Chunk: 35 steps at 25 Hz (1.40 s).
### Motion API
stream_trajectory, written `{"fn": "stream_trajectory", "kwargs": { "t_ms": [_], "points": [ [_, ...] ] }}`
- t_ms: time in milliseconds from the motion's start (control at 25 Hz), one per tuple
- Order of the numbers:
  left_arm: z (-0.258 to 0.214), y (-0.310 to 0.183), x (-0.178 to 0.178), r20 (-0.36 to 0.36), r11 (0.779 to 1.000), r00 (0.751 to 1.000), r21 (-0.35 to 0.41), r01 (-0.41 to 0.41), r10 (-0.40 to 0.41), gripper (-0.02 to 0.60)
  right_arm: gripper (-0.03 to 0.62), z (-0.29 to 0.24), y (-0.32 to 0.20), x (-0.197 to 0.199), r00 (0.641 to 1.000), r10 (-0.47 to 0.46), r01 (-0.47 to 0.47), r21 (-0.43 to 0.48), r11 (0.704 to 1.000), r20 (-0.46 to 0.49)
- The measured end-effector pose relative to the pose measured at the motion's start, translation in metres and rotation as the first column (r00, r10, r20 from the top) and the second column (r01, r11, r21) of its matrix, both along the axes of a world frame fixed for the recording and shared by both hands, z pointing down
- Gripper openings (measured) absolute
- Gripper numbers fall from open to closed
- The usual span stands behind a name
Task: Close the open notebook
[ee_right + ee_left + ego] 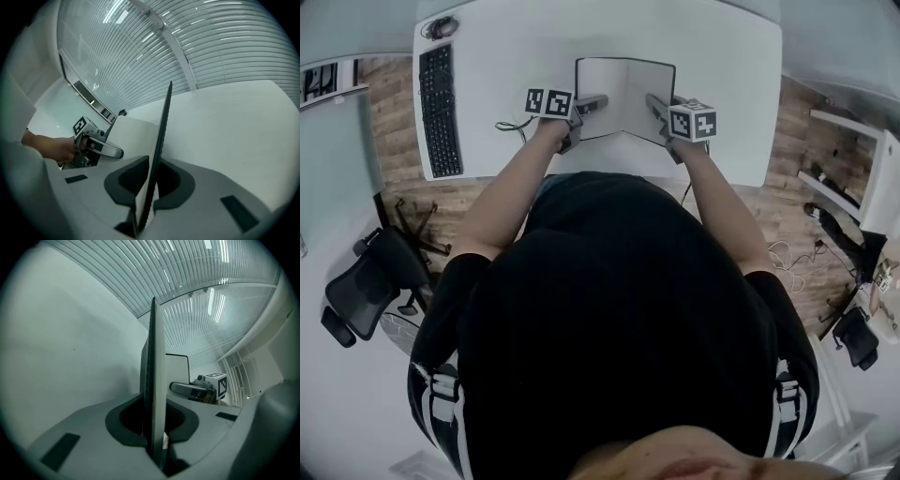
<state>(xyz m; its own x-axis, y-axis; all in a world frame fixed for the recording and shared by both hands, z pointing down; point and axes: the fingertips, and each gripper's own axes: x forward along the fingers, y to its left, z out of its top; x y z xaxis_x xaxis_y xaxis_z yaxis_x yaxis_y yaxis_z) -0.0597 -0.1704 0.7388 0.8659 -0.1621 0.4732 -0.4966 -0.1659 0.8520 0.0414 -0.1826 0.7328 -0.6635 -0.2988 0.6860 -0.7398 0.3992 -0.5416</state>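
While open, notebook (623, 94) in both left claw (600, 101) and right claw (652, 101).

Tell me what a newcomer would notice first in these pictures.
The open notebook at the middle of the white desk stands out first, with the left gripper clamped on its left half and the right gripper on its right half. In each gripper view that half stands edge-on between the jaws. A black keyboard lies along the desk's left edge.
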Motion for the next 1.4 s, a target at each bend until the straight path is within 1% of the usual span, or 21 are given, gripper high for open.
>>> {"fn": "stream_trajectory", "kwargs": {
  "t_ms": [520,680,920,1280,1400],
  "points": [
    [0.013,-0.001,-0.002,0.016,0.999,1.000,-0.041,0.003,-0.002,0.061,0.060,0.012,-0.004,0.004,1.000,-0.007,0.007,-0.016,1.000,-0.018],
    [0.017,0.000,-0.001,0.020,0.998,1.000,-0.054,-0.010,0.011,0.061,0.060,0.017,-0.003,0.006,1.000,-0.007,0.007,-0.020,1.000,-0.019],
    [0.027,0.002,-0.002,0.026,0.997,1.000,-0.081,0.003,-0.001,0.061,0.060,0.023,-0.003,0.011,0.999,-0.010,0.009,-0.035,0.999,-0.042],
    [0.029,0.001,-0.007,0.037,0.995,0.999,-0.099,-0.014,0.018,0.064,0.060,0.031,-0.005,0.015,0.997,-0.022,0.019,-0.047,0.999,-0.067],
    [0.028,0.000,-0.007,0.043,0.995,0.999,-0.095,-0.014,0.018,0.064,0.069,0.035,-0.004,0.017,0.997,-0.021,0.018,-0.052,0.999,-0.073]
  ]
}}
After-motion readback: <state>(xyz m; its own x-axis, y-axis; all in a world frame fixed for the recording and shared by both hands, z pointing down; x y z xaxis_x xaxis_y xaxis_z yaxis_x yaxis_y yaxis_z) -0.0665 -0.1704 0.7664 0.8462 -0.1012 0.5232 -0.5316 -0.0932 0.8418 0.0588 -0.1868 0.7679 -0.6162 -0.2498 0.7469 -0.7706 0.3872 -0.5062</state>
